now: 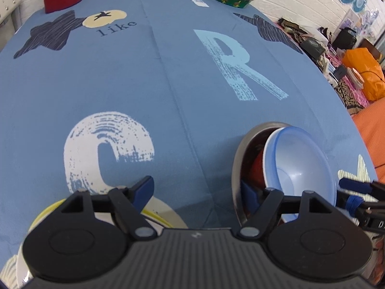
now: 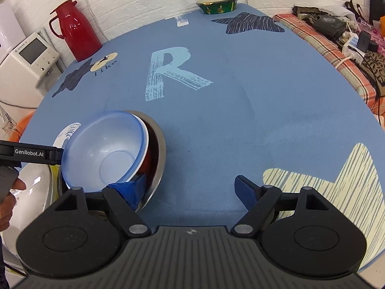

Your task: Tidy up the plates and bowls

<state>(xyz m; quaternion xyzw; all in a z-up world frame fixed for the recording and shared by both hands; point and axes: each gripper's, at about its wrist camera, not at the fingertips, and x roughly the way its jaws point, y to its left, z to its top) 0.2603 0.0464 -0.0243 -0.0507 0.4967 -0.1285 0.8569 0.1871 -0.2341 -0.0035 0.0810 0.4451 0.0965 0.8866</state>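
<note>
A stack of nested bowls stands on the blue tablecloth [image 1: 168,72]. The outer one is a steel bowl [image 1: 237,159], then a red bowl [image 1: 256,166], with a translucent blue bowl [image 1: 303,163] tilted on top. My left gripper [image 1: 196,187] is open, its right finger over the steel bowl's rim and its left finger above a yellow-rimmed white plate [image 1: 166,212]. My right gripper [image 2: 191,183] is open too, its left finger touching the near rim of the steel bowl [image 2: 158,163] under the blue bowl [image 2: 103,149]. The white plate [image 2: 31,192] lies left of the stack.
A green patterned bowl [image 2: 217,6] sits at the table's far edge, a red thermos [image 2: 77,29] at the far left corner. A white appliance [image 2: 28,60] stands beyond the left edge. Clutter and an orange bag [image 1: 363,72] lie off the right side. A hand [image 2: 9,200] holds the left gripper.
</note>
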